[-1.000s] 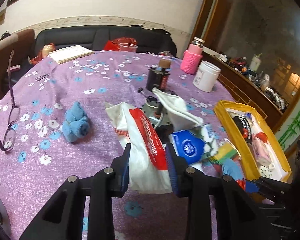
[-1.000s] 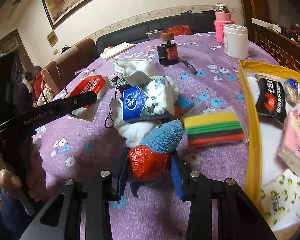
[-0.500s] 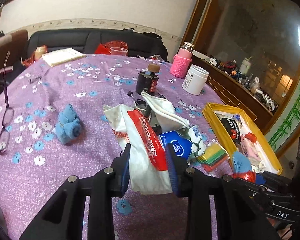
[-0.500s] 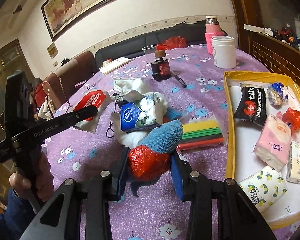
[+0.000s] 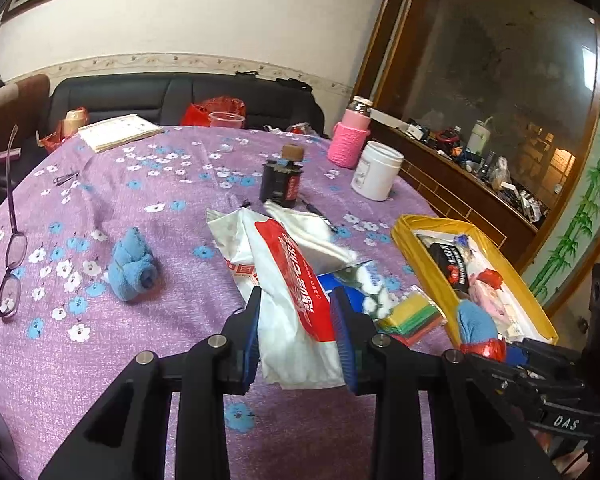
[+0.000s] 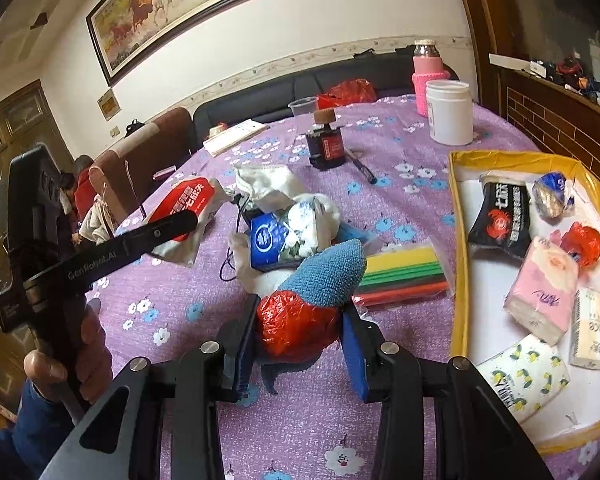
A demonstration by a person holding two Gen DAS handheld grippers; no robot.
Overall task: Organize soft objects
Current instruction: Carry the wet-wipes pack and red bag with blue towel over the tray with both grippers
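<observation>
My left gripper (image 5: 296, 332) is shut on a white tissue pack with a red label (image 5: 288, 280) and holds it above the purple flowered tablecloth (image 5: 140, 340). My right gripper (image 6: 300, 336) is shut on a red plastic bundle wrapped with a blue cloth (image 6: 300, 320), lifted above the table beside the yellow-rimmed tray (image 6: 456, 240). That bundle also shows in the left wrist view (image 5: 476, 324) near the tray (image 5: 404, 232). A rolled blue towel (image 5: 132, 268) lies on the cloth at left. A blue tissue pack (image 6: 272, 240) lies in the middle pile.
The tray holds a black snack bag (image 6: 500, 216), a pink tissue pack (image 6: 540, 292) and other packs. A stack of coloured sponges (image 6: 404, 276) lies beside it. A dark bottle (image 5: 280, 184), white jar (image 5: 376, 176), pink-sleeved bottle (image 5: 350, 144) and glasses (image 5: 8, 264) stand around.
Both grippers have risen and pulled back from the table with their loads. The right gripper has moved toward the tray with the red and blue bundle.
</observation>
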